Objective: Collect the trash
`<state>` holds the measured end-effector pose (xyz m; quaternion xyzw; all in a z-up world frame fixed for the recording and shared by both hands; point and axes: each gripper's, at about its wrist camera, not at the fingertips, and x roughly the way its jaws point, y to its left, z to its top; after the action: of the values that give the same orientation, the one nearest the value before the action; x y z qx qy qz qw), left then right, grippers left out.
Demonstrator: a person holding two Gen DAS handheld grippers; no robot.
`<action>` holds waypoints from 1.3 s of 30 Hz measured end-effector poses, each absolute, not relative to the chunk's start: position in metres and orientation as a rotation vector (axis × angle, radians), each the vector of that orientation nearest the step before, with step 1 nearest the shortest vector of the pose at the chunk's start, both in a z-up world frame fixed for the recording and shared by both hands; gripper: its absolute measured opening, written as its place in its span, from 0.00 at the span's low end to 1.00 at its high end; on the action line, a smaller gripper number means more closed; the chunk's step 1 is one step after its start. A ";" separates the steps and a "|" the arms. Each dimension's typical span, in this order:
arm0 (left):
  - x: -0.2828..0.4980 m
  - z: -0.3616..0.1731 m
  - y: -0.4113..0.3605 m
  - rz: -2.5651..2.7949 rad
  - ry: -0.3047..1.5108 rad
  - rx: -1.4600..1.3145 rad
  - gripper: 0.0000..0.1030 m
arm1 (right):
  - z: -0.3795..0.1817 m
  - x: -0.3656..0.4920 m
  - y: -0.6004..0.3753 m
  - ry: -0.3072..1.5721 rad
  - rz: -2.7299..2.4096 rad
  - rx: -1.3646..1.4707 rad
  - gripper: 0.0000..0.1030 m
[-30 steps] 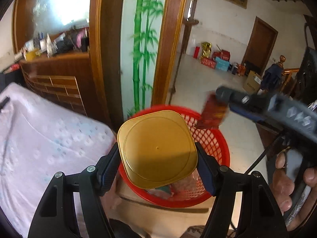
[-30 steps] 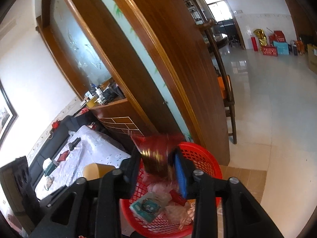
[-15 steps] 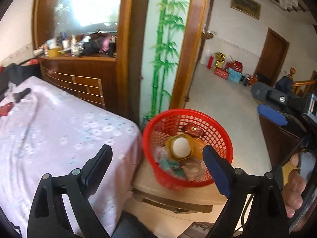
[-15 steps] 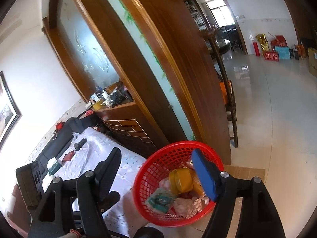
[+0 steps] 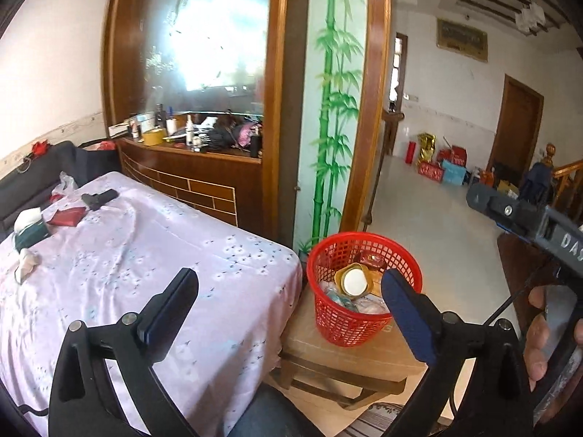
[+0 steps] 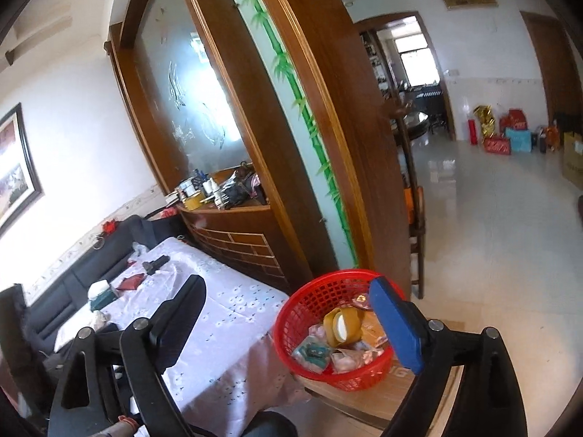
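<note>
A red mesh basket (image 5: 346, 327) (image 6: 349, 378) stands on a low wooden stool (image 5: 349, 364) beside the table. In it lie a gold container (image 5: 353, 279) (image 6: 340, 324), a red packet and several wrappers. My left gripper (image 5: 289, 276) hangs back from the basket, its jaws opening with nothing between them. My right gripper (image 6: 288, 284) is also above and behind the basket, jaws opening and empty. On the lilac tablecloth (image 5: 145, 255) lie a red packet (image 5: 67, 216) (image 6: 131, 282), a green tissue box (image 5: 29, 225) (image 6: 100, 296) and a crumpled tissue (image 5: 25, 266).
A black object (image 5: 100, 196) lies near the table's far end, with a dark sofa (image 5: 22, 189) behind. A wooden partition with a bamboo panel (image 5: 328, 109) rises behind the basket, its shelf (image 5: 189, 138) crowded with bottles. Tiled floor (image 5: 419, 211) stretches to the right. A hand (image 5: 539, 331) grips the right tool.
Both grippers have let go and opened wide: the gold container and the red packet dropped into the basket. Both have pulled back and upward, so the basket looks smaller and the table shows.
</note>
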<state>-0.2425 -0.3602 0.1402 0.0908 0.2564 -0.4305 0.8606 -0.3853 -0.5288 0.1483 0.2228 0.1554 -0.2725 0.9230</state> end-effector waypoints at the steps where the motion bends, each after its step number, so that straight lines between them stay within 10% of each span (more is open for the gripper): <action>1: -0.243 0.143 -0.353 -0.900 0.544 0.174 0.98 | 0.151 -0.387 -0.523 0.317 -0.575 0.443 0.92; 39: -0.247 0.148 -0.332 -0.863 0.539 0.187 0.98 | 0.145 -0.397 -0.492 0.368 -0.651 0.402 0.93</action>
<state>-0.2467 -0.3325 0.1476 0.0895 0.2579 -0.4126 0.8691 -0.3971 -0.4916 0.1453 0.1950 0.1786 -0.3157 0.9113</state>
